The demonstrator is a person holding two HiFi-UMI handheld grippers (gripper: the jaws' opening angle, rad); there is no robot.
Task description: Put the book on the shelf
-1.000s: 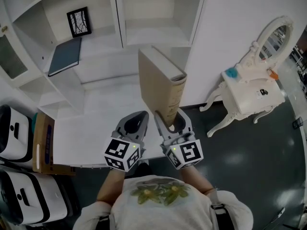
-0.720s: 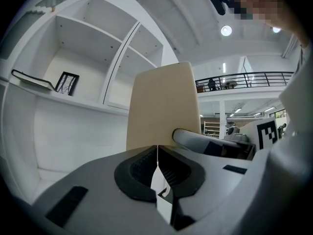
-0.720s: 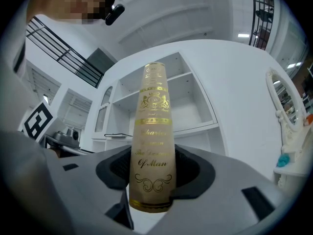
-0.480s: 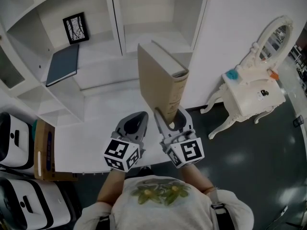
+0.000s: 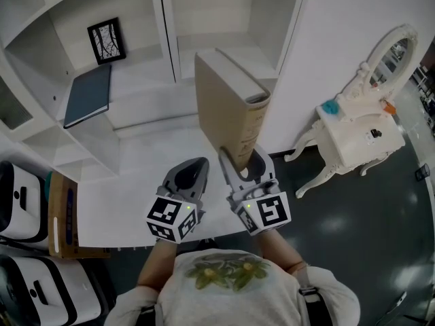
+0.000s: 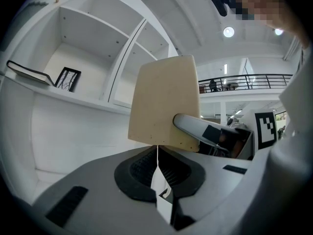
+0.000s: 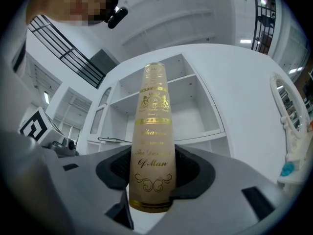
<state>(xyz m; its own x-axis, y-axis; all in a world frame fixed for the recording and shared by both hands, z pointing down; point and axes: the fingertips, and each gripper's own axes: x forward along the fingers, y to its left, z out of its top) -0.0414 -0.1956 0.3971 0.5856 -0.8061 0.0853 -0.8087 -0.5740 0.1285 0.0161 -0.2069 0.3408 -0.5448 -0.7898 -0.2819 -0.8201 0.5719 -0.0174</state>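
Held the tan book (image 5: 228, 111) standing up in the right gripper (image 5: 242, 160), with both jaws squeezing its bottom end. Hung in the air over the white counter (image 5: 129, 175), in front of the white shelf (image 5: 146, 70) and not on it yet. Had the left gripper (image 5: 192, 170) just beside, jaws closed on nothing.
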